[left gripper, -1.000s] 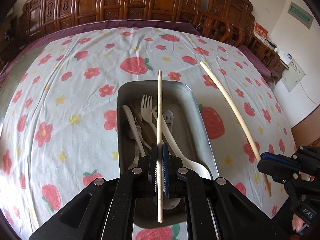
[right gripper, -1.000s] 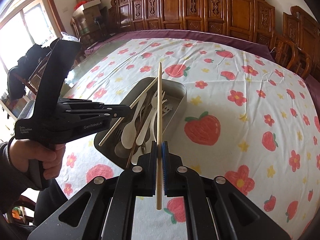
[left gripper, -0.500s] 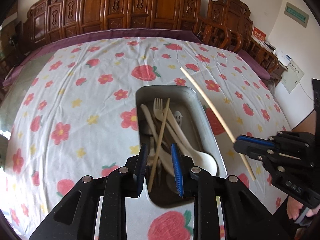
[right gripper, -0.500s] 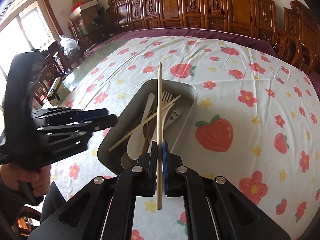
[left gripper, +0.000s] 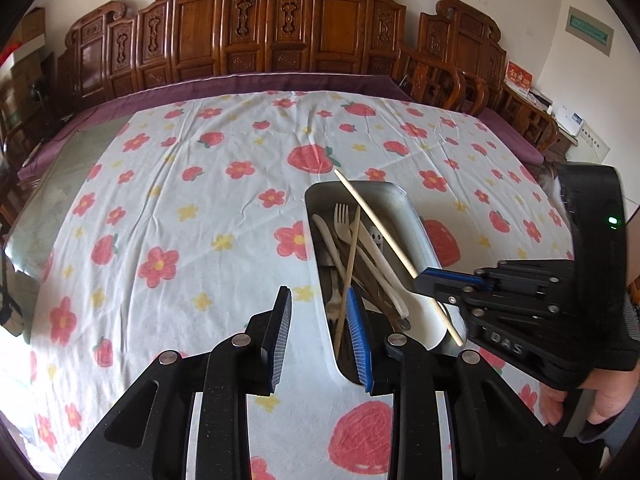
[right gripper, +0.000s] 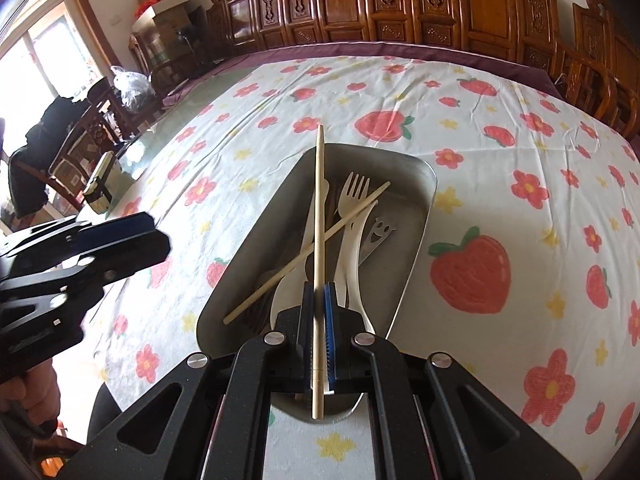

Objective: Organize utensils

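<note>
Our right gripper point(right gripper: 319, 334) is clamped on a wooden chopstick point(right gripper: 319, 216) that hangs over the metal tray point(right gripper: 416, 256), while our left gripper point(left gripper: 320, 332) is opening with nothing between its jaws. We see the other chopstick point(right gripper: 308, 254) lying slantwise in the tray across a white plastic fork point(right gripper: 352, 200) and spoon point(right gripper: 286, 296), on the strawberry tablecloth point(right gripper: 500, 160). We read "DAS" on the right gripper's side in the left wrist view.

Carved wooden chairs point(left gripper: 256, 28) line the pale wall point(left gripper: 536, 8).
</note>
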Demonstrator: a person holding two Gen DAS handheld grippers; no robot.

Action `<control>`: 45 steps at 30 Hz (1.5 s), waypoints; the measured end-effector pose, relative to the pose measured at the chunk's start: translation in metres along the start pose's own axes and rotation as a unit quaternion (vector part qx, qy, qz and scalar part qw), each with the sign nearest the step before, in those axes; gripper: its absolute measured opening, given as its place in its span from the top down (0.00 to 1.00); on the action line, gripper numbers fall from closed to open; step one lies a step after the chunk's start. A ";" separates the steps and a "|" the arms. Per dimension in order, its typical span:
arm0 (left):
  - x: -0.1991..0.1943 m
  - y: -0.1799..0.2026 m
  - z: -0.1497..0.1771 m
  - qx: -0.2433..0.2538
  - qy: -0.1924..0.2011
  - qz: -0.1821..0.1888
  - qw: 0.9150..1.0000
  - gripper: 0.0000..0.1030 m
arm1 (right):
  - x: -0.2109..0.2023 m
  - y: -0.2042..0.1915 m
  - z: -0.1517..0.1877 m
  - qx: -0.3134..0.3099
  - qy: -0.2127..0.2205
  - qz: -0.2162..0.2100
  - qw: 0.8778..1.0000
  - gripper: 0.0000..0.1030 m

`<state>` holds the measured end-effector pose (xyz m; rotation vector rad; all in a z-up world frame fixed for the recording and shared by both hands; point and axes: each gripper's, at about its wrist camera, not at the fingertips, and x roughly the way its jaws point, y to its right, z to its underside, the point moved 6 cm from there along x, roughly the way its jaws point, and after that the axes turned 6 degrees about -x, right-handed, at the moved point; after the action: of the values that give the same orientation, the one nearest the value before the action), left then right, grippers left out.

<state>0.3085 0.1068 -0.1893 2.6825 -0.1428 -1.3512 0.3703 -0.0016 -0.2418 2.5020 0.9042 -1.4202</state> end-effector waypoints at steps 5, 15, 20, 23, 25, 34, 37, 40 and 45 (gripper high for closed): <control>-0.002 -0.001 0.002 0.001 0.001 0.001 1.000 0.74 | 0.007 0.005 -0.002 0.010 -0.001 0.003 1.000 0.94; -0.011 0.010 0.003 0.009 0.003 -0.001 1.000 0.74 | -0.013 0.013 -0.001 0.012 0.022 -0.002 1.000 0.93; -0.026 0.026 0.006 0.016 0.013 0.000 1.000 0.72 | -0.046 0.017 0.009 0.006 0.045 0.007 0.999 0.93; -0.034 0.035 0.011 0.020 0.020 0.000 1.000 0.70 | -0.065 0.021 0.020 0.003 0.059 0.015 0.998 0.93; -0.038 0.041 0.016 0.020 0.021 -0.003 1.000 0.70 | -0.080 0.024 0.032 0.006 0.067 0.020 0.998 0.93; -0.068 0.076 0.037 0.029 0.048 -0.004 0.998 0.46 | -0.145 0.033 0.074 0.011 0.106 0.037 0.994 0.73; -0.076 0.085 0.043 0.028 0.061 -0.011 0.998 0.28 | -0.162 0.034 0.085 0.011 0.117 0.045 0.992 0.54; -0.085 0.096 0.049 0.026 0.074 -0.011 0.997 0.16 | -0.182 0.036 0.096 0.015 0.135 0.059 0.989 0.25; -0.098 0.108 0.061 0.027 0.081 -0.026 0.996 0.08 | -0.212 0.041 0.114 0.027 0.158 0.099 0.982 0.03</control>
<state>0.1987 0.0101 -0.1301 2.8463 -0.0939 -1.1510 0.2283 -0.1718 -0.1388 2.8175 0.6410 -1.0194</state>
